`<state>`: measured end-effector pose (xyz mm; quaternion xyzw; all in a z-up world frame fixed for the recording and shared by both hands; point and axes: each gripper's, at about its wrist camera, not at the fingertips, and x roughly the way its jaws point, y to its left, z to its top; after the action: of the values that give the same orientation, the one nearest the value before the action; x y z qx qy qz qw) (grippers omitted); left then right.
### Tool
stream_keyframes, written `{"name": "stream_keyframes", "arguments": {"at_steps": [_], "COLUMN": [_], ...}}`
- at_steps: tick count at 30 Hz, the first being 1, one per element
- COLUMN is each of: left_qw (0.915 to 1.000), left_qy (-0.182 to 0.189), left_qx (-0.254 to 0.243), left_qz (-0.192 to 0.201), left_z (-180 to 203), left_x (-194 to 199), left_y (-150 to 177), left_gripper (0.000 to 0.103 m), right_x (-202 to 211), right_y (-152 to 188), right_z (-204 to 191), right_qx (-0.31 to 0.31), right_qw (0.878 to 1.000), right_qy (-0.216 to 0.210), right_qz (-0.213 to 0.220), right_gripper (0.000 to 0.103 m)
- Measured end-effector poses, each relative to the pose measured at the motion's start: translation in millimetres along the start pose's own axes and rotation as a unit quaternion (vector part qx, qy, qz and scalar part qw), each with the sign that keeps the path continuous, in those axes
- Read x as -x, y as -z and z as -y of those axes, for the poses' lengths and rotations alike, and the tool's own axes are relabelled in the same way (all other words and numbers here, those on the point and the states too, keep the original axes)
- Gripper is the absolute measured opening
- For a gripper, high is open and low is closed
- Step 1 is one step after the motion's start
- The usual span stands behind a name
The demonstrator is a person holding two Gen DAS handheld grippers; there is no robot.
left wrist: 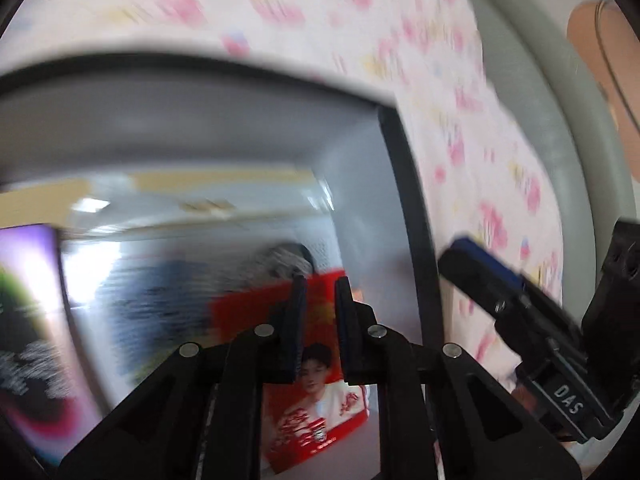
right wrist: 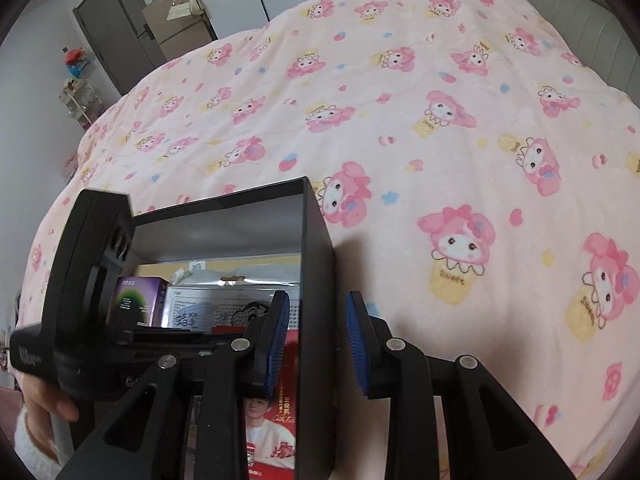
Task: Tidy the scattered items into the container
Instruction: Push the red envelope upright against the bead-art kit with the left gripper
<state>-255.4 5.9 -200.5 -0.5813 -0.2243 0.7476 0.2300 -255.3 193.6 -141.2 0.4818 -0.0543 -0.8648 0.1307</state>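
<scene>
Two grippers work at one black box (right wrist: 316, 264) sitting on the pink cartoon-print blanket (right wrist: 440, 120). Left gripper (left wrist: 318, 320) hangs over the box interior, fingers narrowly parted and empty, above a red photo card (left wrist: 316, 408) on the box floor. Only the right wrist view is sharp: right gripper (right wrist: 318, 340) straddles the box's right wall, jaws wide, gripping nothing. Inside the box, left of the card, stands a purple carton (right wrist: 138, 300). Beyond the blanket, a grey door (right wrist: 116, 36).
</scene>
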Motion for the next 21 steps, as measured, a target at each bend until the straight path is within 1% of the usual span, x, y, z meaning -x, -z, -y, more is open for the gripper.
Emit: {"name": "stream_keyframes", "arguments": {"at_steps": [1,2,3,5,6,8,9,11,12,14,15,17,18,19,21], "left_qw": [0.9998,0.9993,0.9989,0.9981,0.9977,0.9972,0.9971,0.9976,0.9975,0.9968,0.9970,0.9982,0.9981,0.9980,0.9974], "left_qy": [0.005,0.000,-0.010,-0.030,-0.032,-0.025,-0.026,-0.025,-0.017,0.016,0.017,0.001,-0.004,-0.007,-0.015], "left_qx": [0.019,0.037,0.045,0.044,0.045,0.045,0.045,0.038,0.042,0.053,0.055,0.052,0.057,0.059,0.061], "left_qz": [0.007,-0.002,-0.010,-0.030,-0.038,-0.055,-0.056,-0.052,-0.054,-0.057,-0.051,-0.029,-0.024,-0.023,-0.036], "left_z": [-6.8,-14.3,-18.5,-21.5,-22.3,-21.0,-19.7,-13.9,-12.6,-12.4,-12.5,-12.3,-14.0,-14.9,-17.7], "left_x": [8.9,12.6,12.8,8.6,6.2,-2.1,-5.5,-10.7,-12.6,-14.2,-12.0,-3.6,-0.6,-0.8,-5.2], "left_y": [2.5,6.1,9.9,20.4,25.0,33.9,36.4,37.6,36.6,35.2,35.7,39.2,41.5,45.2,47.0], "left_gripper": [0.012,0.012,0.012,0.012,0.012,0.012,0.012,0.012,0.011,0.011,0.011,0.011,0.011,0.011,0.011], "right_x": [4.7,8.8,11.6,12.8,11.4,6.6,5.7,5.5,5.9,8.2,9.2,13.0,15.6,17.4,19.3], "right_y": [1.2,3.6,5.1,13.0,17.3,29.3,35.5,45.5,48.7,50.8,50.7,48.8,47.8,46.9,44.4], "right_z": [-3.6,-6.7,-9.7,-15.8,-18.4,-26.6,-32.1,-43.5,-47.5,-46.7,-45.6,-40.0,-37.5,-35.9,-34.2], "right_qx": [0.005,0.008,0.011,0.009,0.006,0.005,0.009,0.026,0.035,0.034,0.032,0.025,0.023,0.022,0.025], "right_qw": [1.000,1.000,1.000,0.999,0.999,0.997,0.997,0.997,0.997,0.998,0.999,0.999,0.999,0.999,0.999], "right_qy": [-0.006,-0.012,-0.020,-0.036,-0.044,-0.069,-0.074,-0.069,-0.060,-0.044,-0.039,-0.034,-0.031,-0.028,-0.023], "right_qz": [0.006,0.012,0.015,0.009,0.002,-0.018,-0.023,-0.023,-0.021,-0.012,-0.009,-0.002,0.003,0.007,0.013], "right_gripper": [0.026,0.026,0.026,0.026,0.026,0.026,0.026,0.026,0.026,0.026,0.026,0.026,0.026,0.026,0.026]}}
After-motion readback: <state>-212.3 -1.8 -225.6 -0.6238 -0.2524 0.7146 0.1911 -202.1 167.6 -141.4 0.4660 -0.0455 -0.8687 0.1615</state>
